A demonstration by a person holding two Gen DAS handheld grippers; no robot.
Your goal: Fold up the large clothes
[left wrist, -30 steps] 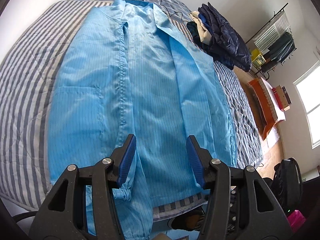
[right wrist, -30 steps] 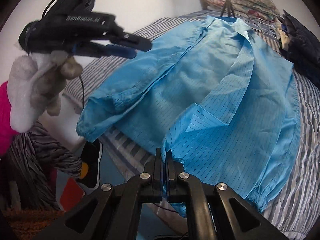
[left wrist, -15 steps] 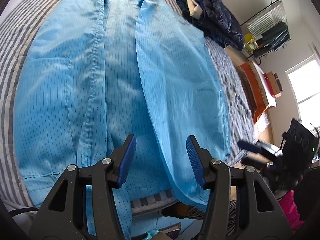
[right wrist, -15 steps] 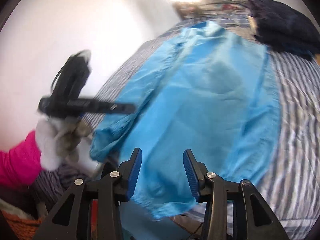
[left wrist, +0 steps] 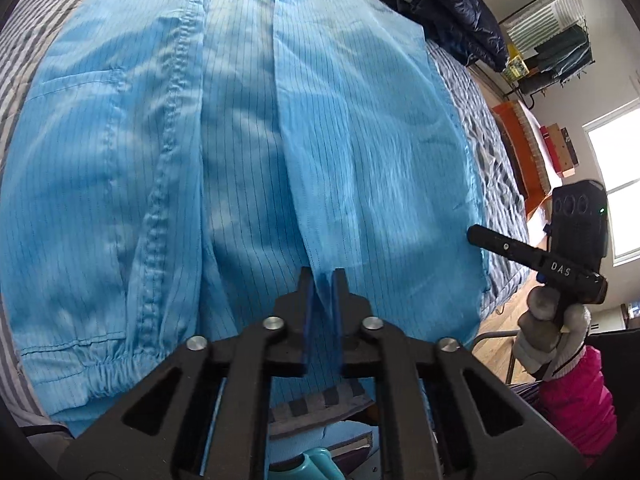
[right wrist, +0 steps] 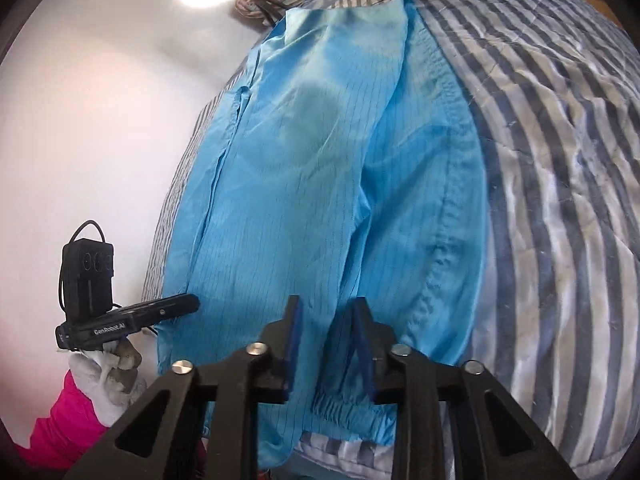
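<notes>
One pinstriped blue coat (left wrist: 240, 140), flat, front-up.

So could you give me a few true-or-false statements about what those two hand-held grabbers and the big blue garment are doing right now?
1. The left gripper is shut on the front edge of the light blue pinstriped coat. True.
2. The right gripper is clamped tight on a sleeve. False: its jaws stand apart above the coat's elastic cuff, with fabric between them not pinched.
3. The coat lies on a grey and white striped bedspread. True.
4. The pile of dark navy clothes sits on top of the coat. False: it lies beyond the coat, further up the bed.
5. The person wears a bright pink sleeve. True.
</notes>
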